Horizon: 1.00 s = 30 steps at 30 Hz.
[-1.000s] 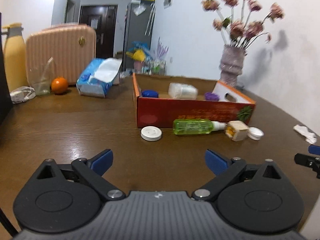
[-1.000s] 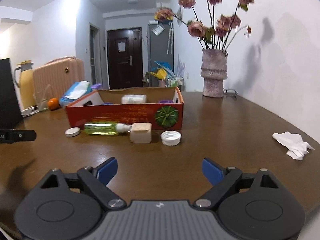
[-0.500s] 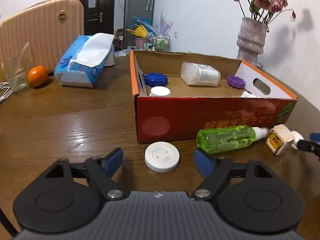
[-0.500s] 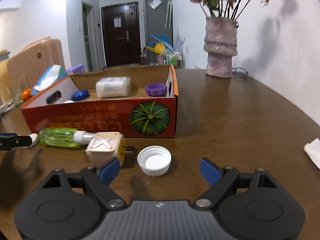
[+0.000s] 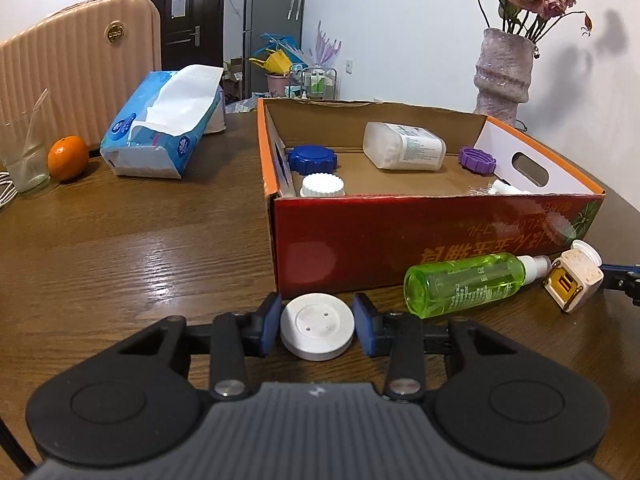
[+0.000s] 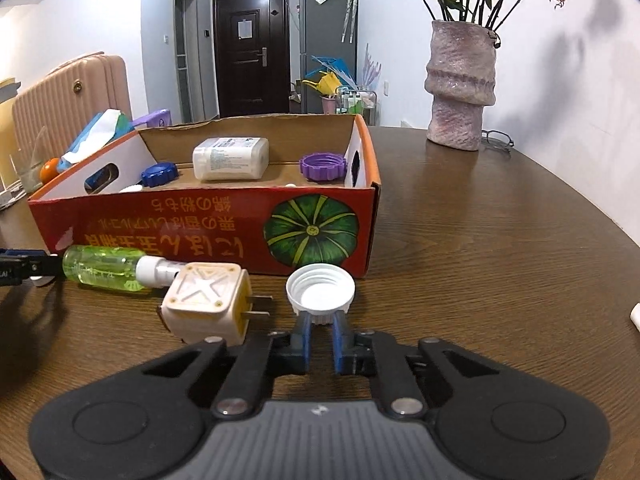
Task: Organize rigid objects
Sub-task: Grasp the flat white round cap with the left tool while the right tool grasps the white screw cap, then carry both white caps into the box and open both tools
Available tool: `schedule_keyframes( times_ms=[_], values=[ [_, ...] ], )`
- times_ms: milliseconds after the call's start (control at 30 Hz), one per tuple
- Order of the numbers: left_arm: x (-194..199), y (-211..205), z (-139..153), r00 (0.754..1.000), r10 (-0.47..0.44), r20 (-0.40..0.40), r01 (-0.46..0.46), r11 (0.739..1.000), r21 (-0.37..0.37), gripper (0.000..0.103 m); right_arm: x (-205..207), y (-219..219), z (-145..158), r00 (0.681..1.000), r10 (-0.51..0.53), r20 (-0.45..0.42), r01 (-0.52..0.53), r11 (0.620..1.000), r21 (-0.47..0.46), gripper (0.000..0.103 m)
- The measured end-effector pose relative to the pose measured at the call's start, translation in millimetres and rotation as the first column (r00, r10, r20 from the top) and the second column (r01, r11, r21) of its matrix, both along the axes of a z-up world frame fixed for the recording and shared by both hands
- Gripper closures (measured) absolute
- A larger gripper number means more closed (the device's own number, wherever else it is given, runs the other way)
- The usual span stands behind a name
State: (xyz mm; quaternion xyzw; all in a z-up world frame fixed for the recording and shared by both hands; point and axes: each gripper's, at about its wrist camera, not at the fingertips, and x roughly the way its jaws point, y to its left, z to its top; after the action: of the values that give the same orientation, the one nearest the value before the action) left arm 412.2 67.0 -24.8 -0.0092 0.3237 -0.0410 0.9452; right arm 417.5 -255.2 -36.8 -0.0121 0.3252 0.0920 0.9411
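My left gripper (image 5: 317, 324) is shut on a flat white round lid (image 5: 317, 326) that rests on the table before the red cardboard box (image 5: 400, 232). My right gripper (image 6: 320, 332) is shut on the near rim of an upturned white screw cap (image 6: 321, 289) in front of the box (image 6: 200, 228). A green spray bottle (image 5: 464, 284) and a cream plug adapter (image 5: 572, 284) lie along the box front; both also show in the right wrist view, the bottle (image 6: 104, 266) and the adapter (image 6: 206, 302). Inside the box lie a white bottle (image 5: 404, 146), a blue cap (image 5: 312, 159), a white cap (image 5: 322, 186) and a purple cap (image 5: 477, 160).
A tissue pack (image 5: 164, 136), an orange (image 5: 67, 157), a glass (image 5: 22, 156) and a pink suitcase (image 5: 76, 68) stand at the back left. A flower vase (image 6: 460, 88) and glasses (image 6: 496, 140) stand at the back right. A white tissue (image 6: 636, 314) lies at the right edge.
Both grippers moved forward and down to the table and closed: the left one on the flat white lid, the right one on the rim of the white screw cap.
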Motion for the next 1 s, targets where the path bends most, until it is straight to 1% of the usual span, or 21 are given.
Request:
schedule_keyframes(
  times_ms=[67,100,133,167,200,233,333,500,600,700,800,900,1000],
  values=[
    [-2.4,0.3,0.5,1.000,0.002,-0.005,-0.002,1.000,-0.011,0.063,-0.5,-0.2,0.8,1.000,0.001,0.000,-0.001,1.000,-0.003,0.094],
    [-4.0,0.1,0.9,1.000,0.000,-0.008,0.000,1.000,-0.016,0.063,-2.0,0.0,1.6,1.000,0.002,0.004,-0.002,1.000,-0.007,0.092],
    [-5.5,0.3,1.3,1.000,-0.002,-0.010,0.002,1.000,-0.023,0.063,-3.3,-0.1,2.4,1.000,-0.001,0.011,0.001,1.000,-0.009,0.085],
    [-7.3,-0.6,1.6,1.000,-0.004,-0.010,0.003,1.000,-0.028,0.063,-3.5,-1.0,3.1,1.000,0.001,0.014,-0.001,1.000,-0.004,0.072],
    [-8.9,-1.5,1.3,1.000,-0.006,-0.010,0.006,1.000,-0.030,0.063,-2.8,-1.6,3.5,1.000,0.006,0.016,-0.006,1.000,0.008,0.066],
    [-10.2,-2.7,1.4,1.000,-0.008,-0.010,0.008,1.000,-0.030,0.063,-0.4,-1.9,3.5,1.000,0.009,0.013,-0.009,1.000,0.012,0.064],
    [-15.0,-6.5,3.3,1.000,-0.013,-0.006,0.013,0.999,-0.031,0.063,9.8,-2.8,3.1,1.000,0.003,0.007,-0.003,1.000,0.008,0.064],
    [-28.9,-8.9,9.0,1.000,-0.009,0.010,0.010,0.998,-0.057,0.063,26.9,-4.1,0.5,1.000,0.010,-0.014,-0.010,1.000,0.018,0.063],
    [-41.1,-10.1,13.9,1.000,0.008,0.017,-0.006,0.998,-0.060,0.063,25.8,-3.6,3.3,1.000,0.005,-0.008,-0.005,1.000,0.019,0.064],
    [-62.9,-15.6,23.6,0.998,0.011,0.057,-0.008,0.999,-0.046,0.063,9.9,-3.2,11.1,1.000,-0.002,0.025,0.002,1.000,0.005,0.064],
    [-86.0,-19.8,33.4,0.996,0.011,0.086,-0.006,0.998,-0.067,0.063,-17.0,-2.3,20.3,0.997,0.000,0.076,0.003,0.999,-0.038,0.064],
    [-108.5,-25.6,41.8,0.993,0.021,0.119,-0.013,0.997,-0.070,0.063,-47.9,-5.5,30.5,0.994,0.011,0.104,-0.009,1.000,-0.021,0.064],
    [-129.0,-29.6,47.6,0.990,0.027,0.138,-0.013,0.995,-0.100,0.063,-81.2,-4.0,38.8,0.991,0.040,0.130,-0.039,0.999,-0.012,0.064]
  ],
)
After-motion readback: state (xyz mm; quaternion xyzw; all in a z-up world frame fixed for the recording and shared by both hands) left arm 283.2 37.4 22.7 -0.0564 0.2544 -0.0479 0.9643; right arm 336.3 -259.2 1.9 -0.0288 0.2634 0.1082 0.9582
